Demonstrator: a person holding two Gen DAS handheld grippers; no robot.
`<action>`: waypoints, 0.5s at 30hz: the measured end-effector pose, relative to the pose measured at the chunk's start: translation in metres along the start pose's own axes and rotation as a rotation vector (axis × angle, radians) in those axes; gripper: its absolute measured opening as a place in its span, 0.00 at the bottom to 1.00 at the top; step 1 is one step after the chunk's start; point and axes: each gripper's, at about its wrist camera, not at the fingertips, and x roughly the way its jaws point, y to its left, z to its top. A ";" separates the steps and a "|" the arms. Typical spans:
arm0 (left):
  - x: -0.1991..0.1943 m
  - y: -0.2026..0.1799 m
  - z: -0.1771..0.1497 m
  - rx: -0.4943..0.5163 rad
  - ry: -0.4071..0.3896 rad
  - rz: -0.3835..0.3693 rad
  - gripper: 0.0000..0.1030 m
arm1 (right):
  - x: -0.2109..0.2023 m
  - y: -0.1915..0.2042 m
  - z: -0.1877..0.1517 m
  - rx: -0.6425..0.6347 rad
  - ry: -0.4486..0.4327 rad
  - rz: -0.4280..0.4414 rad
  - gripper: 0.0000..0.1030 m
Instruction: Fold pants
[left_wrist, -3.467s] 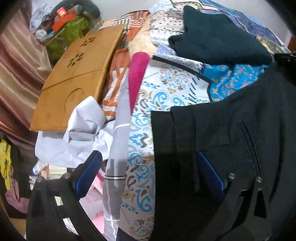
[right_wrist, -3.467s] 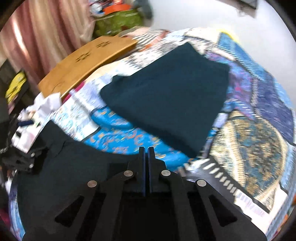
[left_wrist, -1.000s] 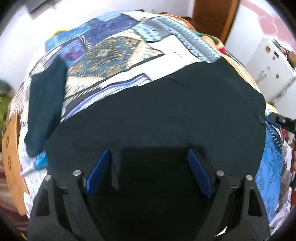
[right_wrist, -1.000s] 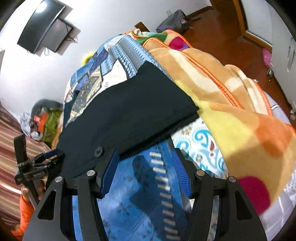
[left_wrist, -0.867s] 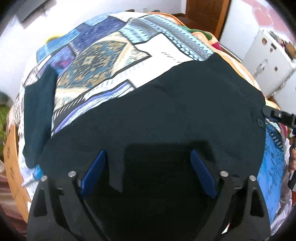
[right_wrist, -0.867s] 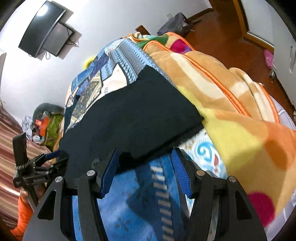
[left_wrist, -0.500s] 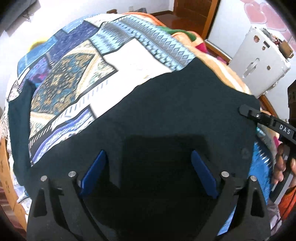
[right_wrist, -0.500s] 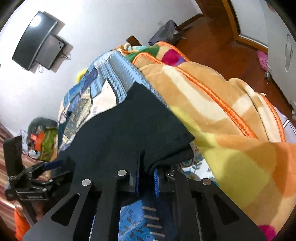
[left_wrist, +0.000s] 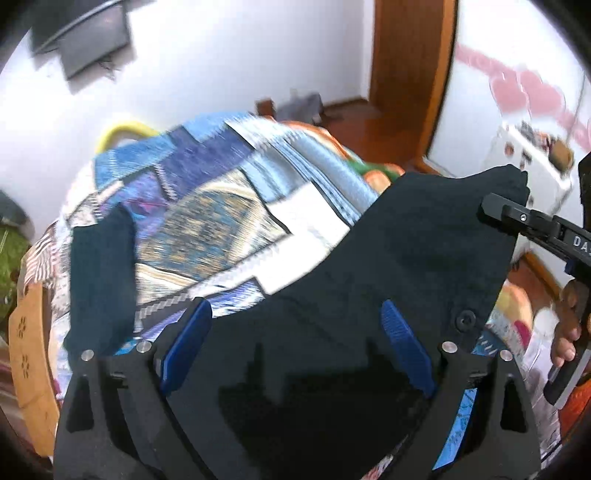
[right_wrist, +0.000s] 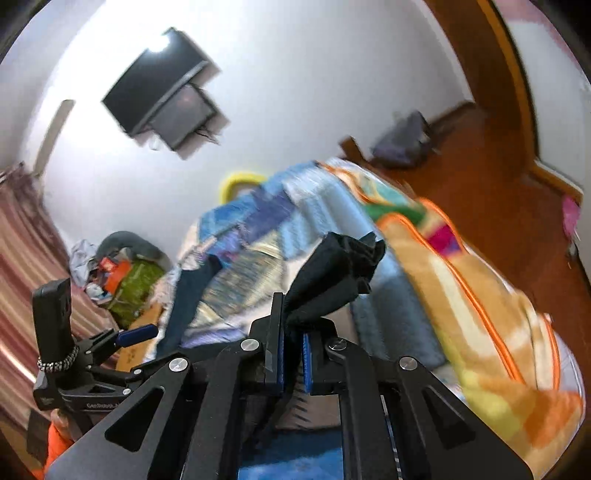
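The pants (left_wrist: 406, 258) are matt black cloth with a dark plastic-looking button (left_wrist: 464, 318). The left claw (left_wrist: 295, 347) is matt black plastic with ribbed blue pads and shiny metal screws; the right claw (right_wrist: 291, 354) has the same finish. The quilt (left_wrist: 207, 206) is printed patchwork cloth. The blanket (right_wrist: 480, 295) looks like soft fleece. The floor (right_wrist: 480, 155) is glossy wood, and the board (left_wrist: 26, 350) is matt wood.
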 end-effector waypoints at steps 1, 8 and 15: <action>-0.010 0.007 -0.001 -0.021 -0.016 -0.003 0.91 | -0.001 0.013 0.004 -0.021 -0.010 0.019 0.06; -0.078 0.069 -0.025 -0.150 -0.131 0.053 0.96 | 0.024 0.076 0.010 -0.114 -0.004 0.111 0.06; -0.119 0.124 -0.070 -0.230 -0.181 0.188 0.97 | 0.069 0.134 -0.011 -0.219 0.097 0.208 0.06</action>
